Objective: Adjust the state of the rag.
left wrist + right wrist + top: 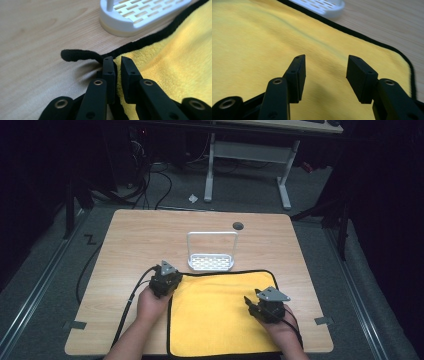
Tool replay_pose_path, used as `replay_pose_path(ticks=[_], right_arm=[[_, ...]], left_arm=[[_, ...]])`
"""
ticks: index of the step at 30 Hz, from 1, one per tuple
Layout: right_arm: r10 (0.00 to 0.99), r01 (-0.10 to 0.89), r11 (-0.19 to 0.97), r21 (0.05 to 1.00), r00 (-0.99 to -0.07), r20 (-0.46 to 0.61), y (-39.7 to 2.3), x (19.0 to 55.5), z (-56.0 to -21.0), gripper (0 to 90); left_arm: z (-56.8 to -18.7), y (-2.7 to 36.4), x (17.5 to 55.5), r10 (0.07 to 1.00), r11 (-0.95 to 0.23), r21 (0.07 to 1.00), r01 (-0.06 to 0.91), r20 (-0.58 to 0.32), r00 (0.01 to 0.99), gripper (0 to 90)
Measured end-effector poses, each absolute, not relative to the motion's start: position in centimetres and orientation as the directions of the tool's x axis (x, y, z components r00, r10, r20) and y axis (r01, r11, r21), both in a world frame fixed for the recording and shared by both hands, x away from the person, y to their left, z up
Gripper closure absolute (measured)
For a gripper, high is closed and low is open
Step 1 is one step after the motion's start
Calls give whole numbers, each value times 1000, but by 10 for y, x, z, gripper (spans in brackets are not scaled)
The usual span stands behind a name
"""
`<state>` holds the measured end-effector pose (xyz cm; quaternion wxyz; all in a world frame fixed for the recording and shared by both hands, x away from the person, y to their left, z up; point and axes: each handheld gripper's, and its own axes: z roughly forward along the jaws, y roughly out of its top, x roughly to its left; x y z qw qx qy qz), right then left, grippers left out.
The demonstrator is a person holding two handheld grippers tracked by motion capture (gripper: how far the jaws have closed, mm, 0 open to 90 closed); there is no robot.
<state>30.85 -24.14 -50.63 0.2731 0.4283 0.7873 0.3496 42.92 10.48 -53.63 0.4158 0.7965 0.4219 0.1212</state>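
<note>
Left gripper [117, 62]: clamped on far-left corner of yellow cloth [220, 312], to lift or fold it | right gripper [325, 67]: jaws wide, empty, over cloth's right part | cloth: flat on surface [130, 240], near white rack [211, 262].

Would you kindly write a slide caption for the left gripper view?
Left tool pinching the black-edged yellow cloth at its corner, beside a white slotted plastic rack.
</note>
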Motion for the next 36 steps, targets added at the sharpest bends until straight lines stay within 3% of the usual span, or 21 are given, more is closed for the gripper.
replay_pose_path(ticks=[3, 16, 32, 36], right_arm=[[838, 456, 403, 793, -533, -120, -219, 304, -504, 497], [693, 400, 535, 744, -711, -116, -106, 298, -512, 462], [563, 392, 578, 716, -827, -2, -32, 283, -527, 413], [556, 377, 603, 703, -831, -30, -28, 281, -531, 439]], left_arm=[[-537, 110, 433, 763, -260, 756, 601, -220, 608, 826], [-537, 113, 433, 756, -236, 757, 609, -252, 605, 822], [-538, 114, 433, 755, -233, 754, 614, -259, 603, 818], [-538, 114, 433, 755, -229, 754, 616, -262, 601, 817]])
